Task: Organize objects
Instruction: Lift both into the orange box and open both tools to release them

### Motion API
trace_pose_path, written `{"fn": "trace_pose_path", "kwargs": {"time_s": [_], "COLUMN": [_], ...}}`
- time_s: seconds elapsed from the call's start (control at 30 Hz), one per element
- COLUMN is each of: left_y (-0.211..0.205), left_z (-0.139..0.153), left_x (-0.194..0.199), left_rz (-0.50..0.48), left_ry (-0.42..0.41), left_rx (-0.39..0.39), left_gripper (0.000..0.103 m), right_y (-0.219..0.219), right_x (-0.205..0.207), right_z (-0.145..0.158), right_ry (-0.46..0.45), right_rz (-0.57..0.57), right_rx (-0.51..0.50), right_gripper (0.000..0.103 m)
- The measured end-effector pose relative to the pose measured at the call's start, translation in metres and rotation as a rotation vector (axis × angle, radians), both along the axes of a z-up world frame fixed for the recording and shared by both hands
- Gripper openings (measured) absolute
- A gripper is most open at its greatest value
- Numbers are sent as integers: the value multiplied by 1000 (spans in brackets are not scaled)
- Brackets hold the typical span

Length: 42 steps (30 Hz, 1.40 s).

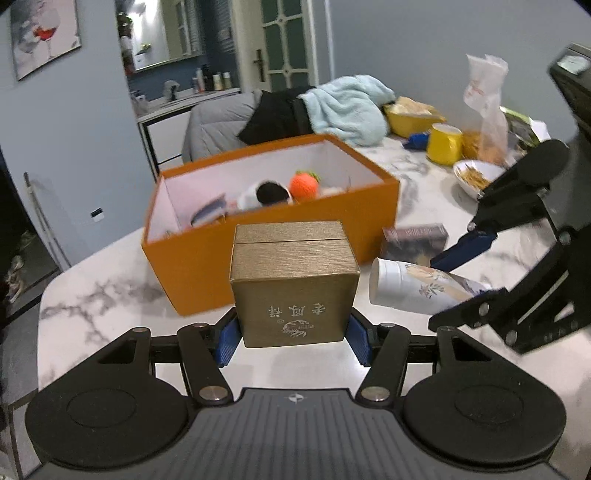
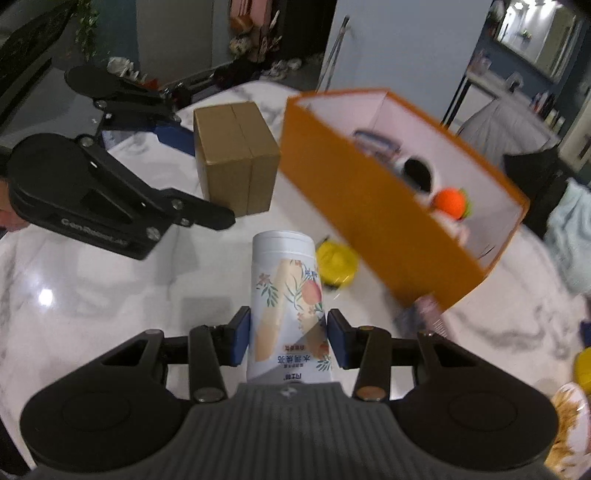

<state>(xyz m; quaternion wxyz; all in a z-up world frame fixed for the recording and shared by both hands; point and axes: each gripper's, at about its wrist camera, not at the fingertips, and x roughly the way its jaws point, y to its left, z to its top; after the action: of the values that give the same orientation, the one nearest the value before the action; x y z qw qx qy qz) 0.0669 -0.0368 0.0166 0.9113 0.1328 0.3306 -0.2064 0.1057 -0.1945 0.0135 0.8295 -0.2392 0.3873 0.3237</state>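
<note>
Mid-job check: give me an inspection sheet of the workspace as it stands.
Surface: white marbled table, glossy.
Job's things: gold box in left gripper; floral canister in right gripper; orange storage box, open, holds orange ball and other items.
Clutter: yellow lid, yellow cup, snack bowl, plastic bag, dark packet.
Grippers: both shut on loads.
Cables: nothing seen.
Surroundings: sofa with blue blanket, wall picture.
</note>
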Motion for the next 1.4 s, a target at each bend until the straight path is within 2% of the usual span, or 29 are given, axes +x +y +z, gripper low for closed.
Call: {"fn": "trace_pose_path", "kwargs": {"time_s": [0.13, 0.27, 0.53, 0.67, 0.8, 0.97, 1.07, 1.23, 1.4], "left_y": [-15, -20, -26, -25, -18, -16, -16, -23, -9], "left_z": [24, 42, 47, 39, 30, 7, -7, -29, -37], "left_x": [23, 48, 93, 119, 139, 159, 165, 170, 174], "left_rz": [68, 144, 205, 237, 276, 329, 334, 306, 384], "left_ry": [-14, -14, -39, -33, -26, -25, -22, 7, 59], "left_rx": [32, -9, -3, 23, -4, 6, 14, 84, 49], "left_gripper": [69, 69, 69, 69, 69, 69, 69, 69, 69], "right_y": [-5, -14, -28, -28, -28, -17, -7, -3, -1], "right_x": [12, 32, 91, 123, 157, 187, 196, 204, 203], "right_z": [24, 44, 62, 57, 49, 21, 1, -24, -35], "right_ry": [-58, -92, -122, -108, -90, -83, -109, -109, -147], "right_rz": [-36, -87, -209, -266, -342, -428, -450, -451, -410], "right_rx": [11, 30, 110, 131, 184, 223, 174, 114, 53], "right_gripper": [46, 46, 46, 46, 46, 46, 46, 46, 46]}}
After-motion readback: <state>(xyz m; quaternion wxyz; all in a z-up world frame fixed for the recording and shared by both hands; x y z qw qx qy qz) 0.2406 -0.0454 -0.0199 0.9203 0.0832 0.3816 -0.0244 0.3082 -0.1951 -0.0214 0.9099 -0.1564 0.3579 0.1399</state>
